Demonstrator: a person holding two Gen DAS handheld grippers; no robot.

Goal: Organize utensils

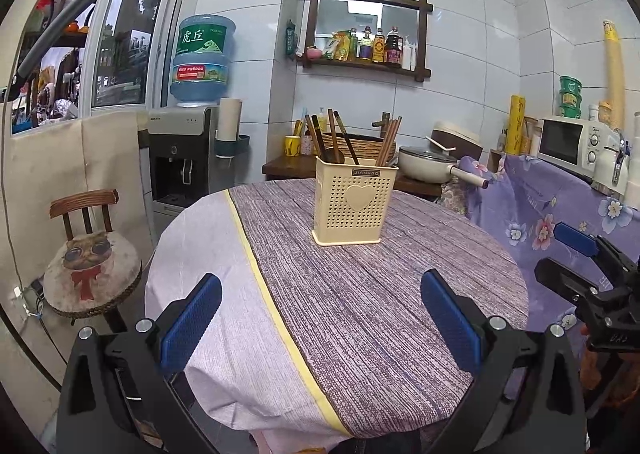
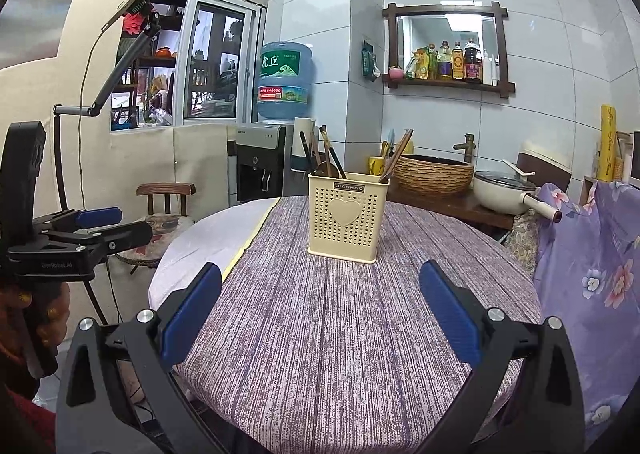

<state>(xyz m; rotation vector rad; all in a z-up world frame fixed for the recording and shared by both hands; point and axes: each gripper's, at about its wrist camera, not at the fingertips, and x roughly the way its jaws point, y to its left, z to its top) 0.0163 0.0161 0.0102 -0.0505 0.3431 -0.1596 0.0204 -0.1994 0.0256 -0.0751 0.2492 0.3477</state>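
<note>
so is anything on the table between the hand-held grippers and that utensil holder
Nothing visible. Only bare tablecloth lies between the utensil holder and both open hand-held grippers: the right hand-held gripper and the left hand-held gripper.

- The left gripper [image 1: 320,318] was held level, its two blue-padded fingers [image 1: 190,324] spread wide apart with nothing between them.
- The right gripper [image 2: 320,314] was likewise held level with its jaws wide apart and empty.
- Both grippers sat side by side, pointing forward.
</note>
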